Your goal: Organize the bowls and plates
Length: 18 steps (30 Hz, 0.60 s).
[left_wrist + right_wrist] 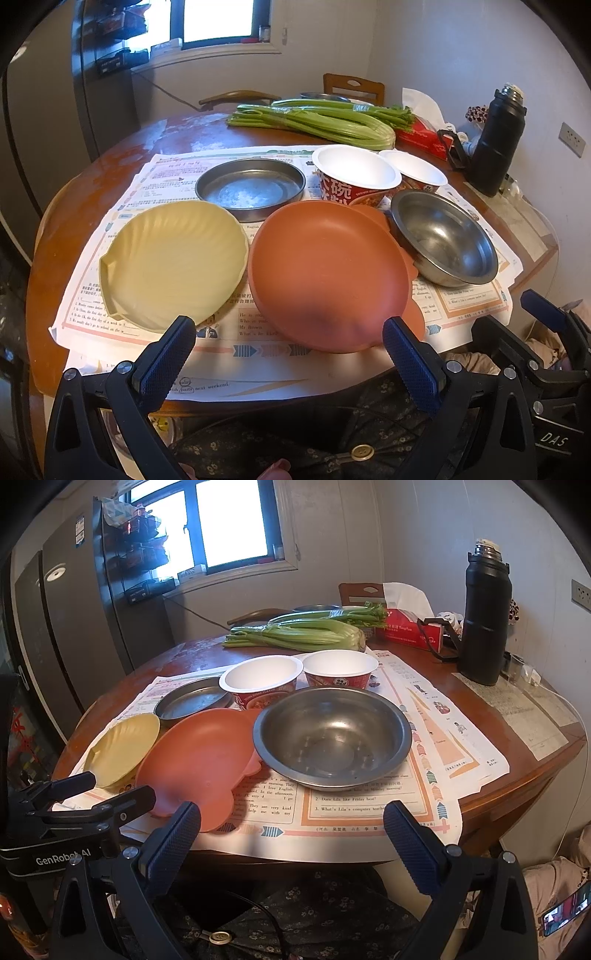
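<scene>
On the newspaper-covered table lie a yellow shell-shaped plate [173, 262] [122, 749], an orange plate [328, 273] [199, 764], a flat steel dish [251, 190] [192, 703], a steel bowl [443, 240] [332, 734] and two white paper noodle bowls [356, 173] [415, 171] [260, 681] [340, 670]. My left gripper [290, 350] is open and empty, held at the table's near edge before the yellow and orange plates. My right gripper [291, 834] is open and empty, before the steel bowl.
Celery [314, 120] [299, 631] lies at the back of the table, with a red tissue box [410, 627] and a tall black flask [495, 144] [485, 616] at the right. A chair [352, 88] stands behind. A fridge [55, 635] stands at the left.
</scene>
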Available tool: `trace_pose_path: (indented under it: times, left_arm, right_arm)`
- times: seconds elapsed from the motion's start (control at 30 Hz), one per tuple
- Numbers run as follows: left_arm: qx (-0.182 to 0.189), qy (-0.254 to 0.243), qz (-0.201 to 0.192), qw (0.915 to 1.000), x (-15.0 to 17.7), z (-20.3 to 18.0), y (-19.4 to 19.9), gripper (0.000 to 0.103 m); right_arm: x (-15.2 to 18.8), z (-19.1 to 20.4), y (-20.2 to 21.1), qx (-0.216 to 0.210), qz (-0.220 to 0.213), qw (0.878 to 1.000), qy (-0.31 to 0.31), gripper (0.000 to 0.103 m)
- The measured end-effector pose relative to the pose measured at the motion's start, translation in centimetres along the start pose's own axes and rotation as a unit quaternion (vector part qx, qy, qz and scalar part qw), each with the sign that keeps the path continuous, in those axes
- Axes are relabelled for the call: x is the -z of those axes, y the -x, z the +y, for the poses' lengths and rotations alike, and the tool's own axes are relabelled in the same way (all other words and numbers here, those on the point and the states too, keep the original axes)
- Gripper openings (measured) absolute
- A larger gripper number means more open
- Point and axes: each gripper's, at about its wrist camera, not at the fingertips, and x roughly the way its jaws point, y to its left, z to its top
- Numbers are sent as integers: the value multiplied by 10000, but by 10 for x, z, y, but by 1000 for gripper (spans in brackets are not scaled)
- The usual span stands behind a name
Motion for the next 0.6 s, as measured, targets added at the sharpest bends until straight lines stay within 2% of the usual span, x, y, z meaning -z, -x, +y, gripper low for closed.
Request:
trace_pose_path:
  times: [0.6]
  left_arm:
    - [24,-8,-42,10000,0,-1,3,101]
  right_arm:
    - [-1,-1,2,16,-35,10000,-2,100]
